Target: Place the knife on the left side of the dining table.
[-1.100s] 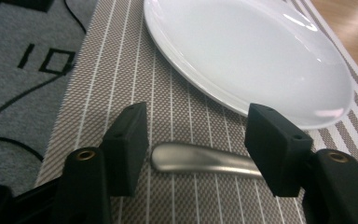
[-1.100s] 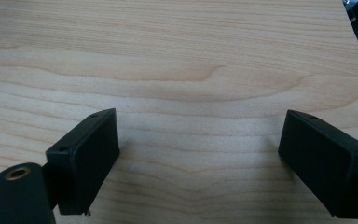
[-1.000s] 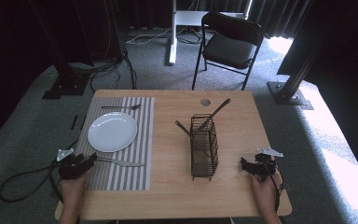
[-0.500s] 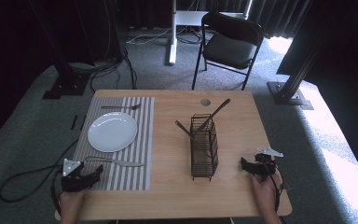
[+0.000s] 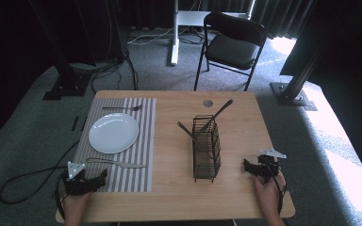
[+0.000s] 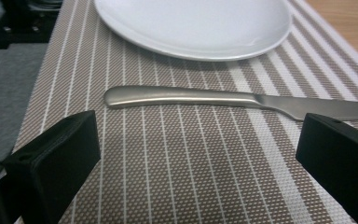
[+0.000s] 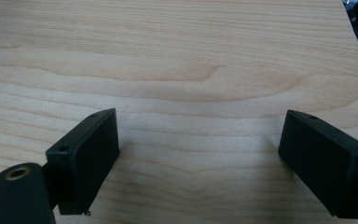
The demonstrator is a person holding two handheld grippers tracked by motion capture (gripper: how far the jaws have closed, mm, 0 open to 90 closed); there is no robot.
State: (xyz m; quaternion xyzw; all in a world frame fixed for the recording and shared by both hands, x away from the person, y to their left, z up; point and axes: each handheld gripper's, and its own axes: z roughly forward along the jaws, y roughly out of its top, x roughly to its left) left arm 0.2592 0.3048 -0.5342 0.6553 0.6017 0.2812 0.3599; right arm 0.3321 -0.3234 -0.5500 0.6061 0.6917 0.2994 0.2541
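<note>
work in hand: laying a place setting on the striped placemat point(image 5: 136, 155) at the left of the desk point(image 5: 245, 122), with cutlery drawn from the wire caddy point(image 5: 206, 148)
knife: the knife point(image 6: 223, 99) lay flat on the placemat, just below the white plate point(image 5: 113, 133), handle toward the left hand-held gripper; nothing touched it
fork: a fork point(image 5: 121, 108) lay on the placemat at the far side of the plate, apart from it
left hand-held gripper: the left hand-held gripper point(image 5: 86, 182) hovered low over the near left corner of the placemat; its jaws had just been opening and stood wide and released, with only bare mat between them and the knife a little ahead
right hand-held gripper: the right hand-held gripper point(image 5: 259, 167) rested near the desk's right edge, just right of the caddy; jaws spread wide over bare wood, grasping nothing
done, by my reading: plate, fork and knife looked placed
left, by my reading: two utensils point(image 5: 217, 114) leaned out of the caddy's top; what kind they were i could not tell; at least one probably belonged on the mat, so the setting seemed well past halfway but not finished
</note>
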